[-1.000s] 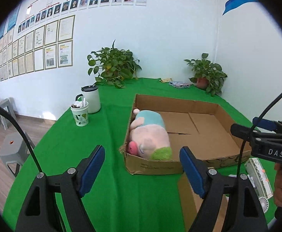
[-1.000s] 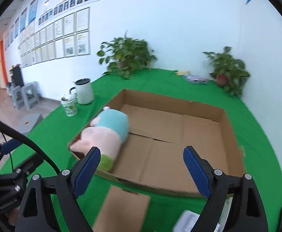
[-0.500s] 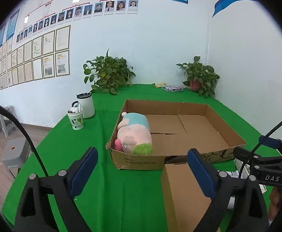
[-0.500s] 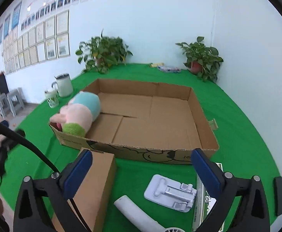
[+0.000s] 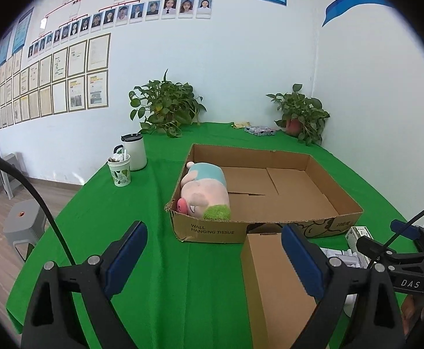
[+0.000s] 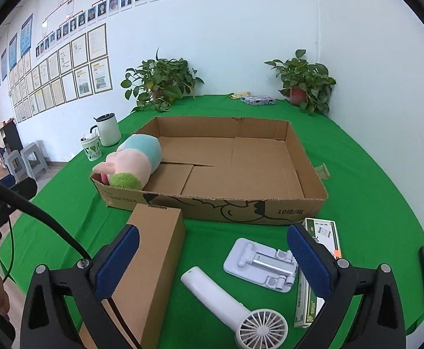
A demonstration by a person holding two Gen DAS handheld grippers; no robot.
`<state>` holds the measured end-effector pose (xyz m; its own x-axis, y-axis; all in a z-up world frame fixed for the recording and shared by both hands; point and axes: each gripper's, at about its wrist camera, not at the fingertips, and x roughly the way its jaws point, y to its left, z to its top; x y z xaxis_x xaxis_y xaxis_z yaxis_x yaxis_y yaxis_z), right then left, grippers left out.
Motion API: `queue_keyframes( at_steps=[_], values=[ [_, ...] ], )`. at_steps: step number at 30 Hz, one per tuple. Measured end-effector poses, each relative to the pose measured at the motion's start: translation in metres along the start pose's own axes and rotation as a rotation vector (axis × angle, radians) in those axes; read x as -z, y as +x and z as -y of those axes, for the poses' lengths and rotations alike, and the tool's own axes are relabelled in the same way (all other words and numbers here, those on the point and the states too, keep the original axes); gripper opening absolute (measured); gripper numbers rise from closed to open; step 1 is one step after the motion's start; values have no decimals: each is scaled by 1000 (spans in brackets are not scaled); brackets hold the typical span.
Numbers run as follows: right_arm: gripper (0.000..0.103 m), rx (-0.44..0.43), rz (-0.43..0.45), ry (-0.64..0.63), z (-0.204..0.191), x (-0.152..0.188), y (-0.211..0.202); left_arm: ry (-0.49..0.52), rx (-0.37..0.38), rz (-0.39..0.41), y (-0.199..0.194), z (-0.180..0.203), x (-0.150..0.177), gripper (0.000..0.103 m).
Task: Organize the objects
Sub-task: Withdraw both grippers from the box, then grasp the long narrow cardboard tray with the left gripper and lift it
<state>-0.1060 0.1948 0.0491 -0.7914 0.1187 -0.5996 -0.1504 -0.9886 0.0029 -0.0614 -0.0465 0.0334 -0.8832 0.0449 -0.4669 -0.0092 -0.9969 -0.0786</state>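
Only the plush (image 6: 133, 160) lies in the tray (image 6: 311, 174); the box (image 6: 151, 250), fan (image 6: 235, 299), stand (image 6: 258, 261) and carton (image 6: 325, 232) wait on the tabletop (image 6: 372, 180), with both tongs (image 5: 213, 258) (image 6: 212, 261) apart and empty.

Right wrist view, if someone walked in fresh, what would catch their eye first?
Probably the pink and teal plush toy lying in the left front corner of the big shallow cardboard tray on the bright green tablecloth. Next, the clutter before the tray: a closed brown carton, a white handheld fan and a white folding phone stand, framed by the open right gripper.
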Motion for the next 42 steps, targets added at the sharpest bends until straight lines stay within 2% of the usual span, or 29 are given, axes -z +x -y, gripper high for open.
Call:
queue_keyframes(
  at_steps=[12,18,21,23,26,28,30,31,32,35,37,42],
  values=[
    [102,-32,-5,-21,-3,8,-12,7,59,-24,3,7,3,94],
    [102,-27,-13,-32,-2,11,-11,-1,87,-57,10,5,5,93],
    [102,-60,-22,-44,-3,13,-16,-22,108,-80,12,0,6,93],
    [102,-161,-57,-69,-11,17,-26,-33,122,-96,11,-6,8,93],
    [102,-409,-107,-109,-36,30,-48,-45,159,-139,10,-16,14,93],
    [102,-610,-171,-94,-54,44,-54,-61,199,-187,14,-23,21,93],
    [102,-703,-215,-48,-63,55,-49,-69,232,-246,22,-28,31,93],
    [102,-694,-237,-38,-68,63,-40,-76,241,-274,26,-30,37,93],
    [102,-642,-247,-47,-71,69,-33,-87,255,-300,32,-32,43,93],
    [102,-353,-245,-148,-82,90,-9,-138,321,-370,50,-34,61,93],
    [102,-230,-249,-194,-84,100,3,-168,371,-409,62,-31,72,93],
    [102,-210,-244,-155,-81,107,6,-184,445,-495,85,-12,91,89]
  ],
)
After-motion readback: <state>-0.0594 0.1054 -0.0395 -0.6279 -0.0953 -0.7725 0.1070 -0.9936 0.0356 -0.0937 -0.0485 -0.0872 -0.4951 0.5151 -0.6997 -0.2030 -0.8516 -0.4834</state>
